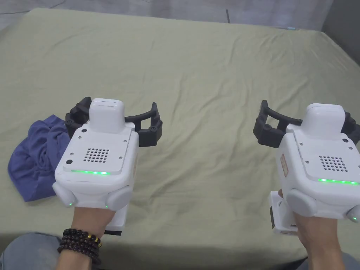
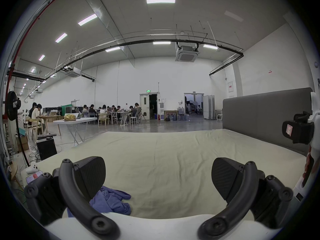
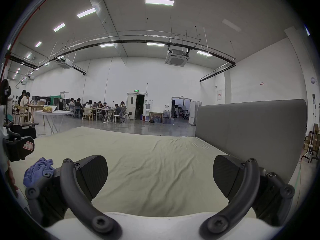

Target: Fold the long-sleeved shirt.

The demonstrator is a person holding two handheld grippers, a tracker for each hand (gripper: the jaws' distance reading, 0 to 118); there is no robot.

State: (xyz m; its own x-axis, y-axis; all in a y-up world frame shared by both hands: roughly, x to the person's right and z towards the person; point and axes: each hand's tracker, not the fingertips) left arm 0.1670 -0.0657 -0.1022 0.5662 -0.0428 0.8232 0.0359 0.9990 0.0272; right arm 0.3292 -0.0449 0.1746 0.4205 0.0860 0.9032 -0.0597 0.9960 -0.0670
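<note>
The olive sheet is taken as the landmark. In the head view it is seen from above its near edge, looked down on steeply and at close range, with both handheld units in the foreground. In the left gripper view the sheet is viewed from low over its near left part, almost level, facing across it toward the far hall. In the right gripper view the sheet is viewed likewise from low over its near right part, beside the grey headboard. The sheet's middle and the crumpled blue shirt at its left are shared by all three views.
</note>
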